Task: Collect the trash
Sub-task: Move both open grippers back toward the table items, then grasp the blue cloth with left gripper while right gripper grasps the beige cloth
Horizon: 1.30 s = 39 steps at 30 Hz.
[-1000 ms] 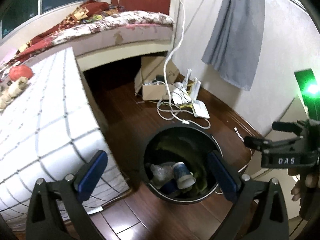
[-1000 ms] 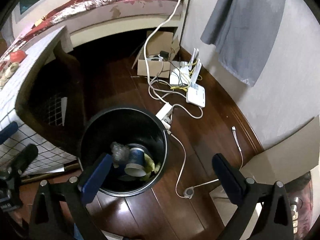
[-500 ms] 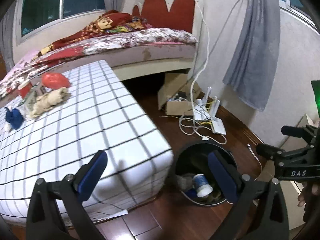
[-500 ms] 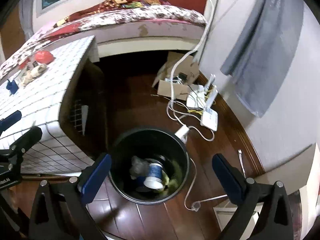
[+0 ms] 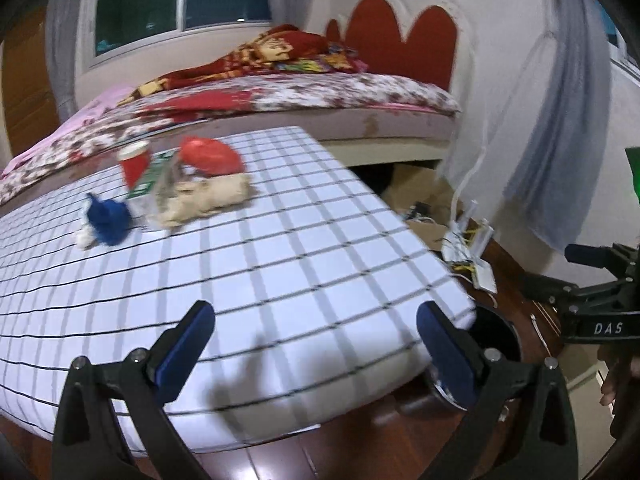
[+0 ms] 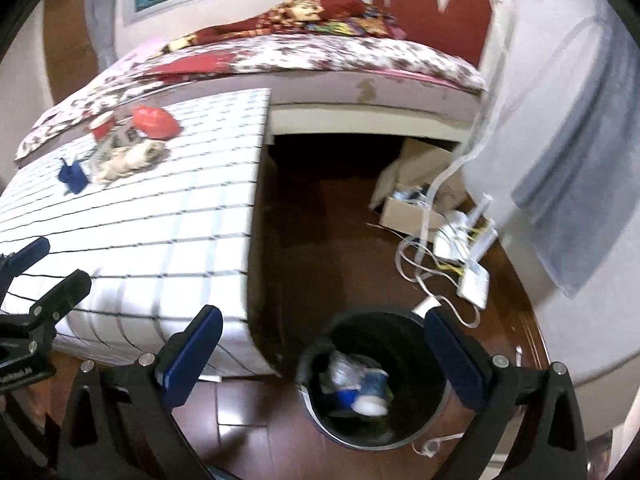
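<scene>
A black trash bin [image 6: 400, 424] stands on the wooden floor by the table corner, holding a blue paper cup [image 6: 370, 394] and crumpled plastic. On the checked table [image 5: 280, 264] lie a red bag [image 5: 210, 156], a red cup [image 5: 134, 162], a beige crumpled wad [image 5: 208, 198], a clear wrapper and a blue crumpled piece [image 5: 108, 220]. My left gripper [image 5: 316, 344] is open and empty above the table's near edge, far from the trash pile. My right gripper [image 6: 322, 356] is open and empty above the bin. Only the bin's rim [image 5: 500, 336] shows in the left wrist view.
A bed [image 6: 320, 60] with a floral cover runs behind the table. A cardboard box [image 6: 412, 196], white routers [image 6: 474, 280] and tangled cables lie on the floor by the wall. A grey curtain [image 6: 580, 184] hangs at the right. A person's hand holds the right gripper's handle [image 5: 600, 320].
Both grippers have risen and tilted up from the bin toward the table. The left one now looks across the tabletop at the trash pile; the bin has slid to the lower edge.
</scene>
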Motion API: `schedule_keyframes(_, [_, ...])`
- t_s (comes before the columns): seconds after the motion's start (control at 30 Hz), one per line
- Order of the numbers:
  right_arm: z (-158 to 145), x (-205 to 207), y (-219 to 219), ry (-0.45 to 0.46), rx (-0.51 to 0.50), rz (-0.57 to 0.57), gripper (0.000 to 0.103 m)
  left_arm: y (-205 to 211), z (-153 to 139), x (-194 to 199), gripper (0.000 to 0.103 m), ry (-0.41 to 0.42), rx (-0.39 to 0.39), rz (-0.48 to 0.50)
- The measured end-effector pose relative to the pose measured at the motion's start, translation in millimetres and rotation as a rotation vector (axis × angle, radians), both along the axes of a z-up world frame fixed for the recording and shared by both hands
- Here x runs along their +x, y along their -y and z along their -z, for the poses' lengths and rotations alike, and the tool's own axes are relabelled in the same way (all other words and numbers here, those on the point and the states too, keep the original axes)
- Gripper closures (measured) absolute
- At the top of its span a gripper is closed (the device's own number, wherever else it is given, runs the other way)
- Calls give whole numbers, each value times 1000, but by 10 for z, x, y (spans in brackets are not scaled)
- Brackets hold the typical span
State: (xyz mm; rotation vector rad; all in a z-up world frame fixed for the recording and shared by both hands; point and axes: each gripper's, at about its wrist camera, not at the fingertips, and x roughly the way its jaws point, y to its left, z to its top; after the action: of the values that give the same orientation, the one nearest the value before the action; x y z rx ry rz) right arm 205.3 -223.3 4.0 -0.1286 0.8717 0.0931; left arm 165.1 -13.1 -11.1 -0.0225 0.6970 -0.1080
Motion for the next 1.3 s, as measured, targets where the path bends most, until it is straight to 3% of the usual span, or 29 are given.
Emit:
schedule_keyframes(0.3, [-28, 332, -828, 18, 36, -127, 1, -963, 2, 21, 4, 21, 9, -133])
schedule_keyframes(0.43, [-58, 469, -1211, 58, 84, -174, 1, -1377, 64, 78, 22, -6, -19, -166])
schedule_keyframes(0.63, [-36, 729, -1727, 18, 110, -225, 1, -1840, 180, 213, 26, -44, -20, -217])
schedule_keyframes(0.77, [-13, 909, -1931, 50, 109, -230, 1, -2117, 209, 356, 34, -52, -26, -232])
schedule_keyframes(0.9, [32, 1121, -2026, 69, 113, -226, 4, -2232, 190, 556, 45, -45, -45, -209])
schedule_keyframes(1.0, [92, 1319, -2061, 51, 172, -221, 20, -2217, 191, 760, 55, -52, -50, -172])
schedule_keyframes(1.1, [162, 1464, -2152, 33, 200, -230, 22, -2197, 213, 986, 55, -69, -78, -140])
schedule_keyframes(1.3, [343, 1709, -2371, -7, 217, -250, 22, -2156, 250, 1309, 55, -89, -61, -120])
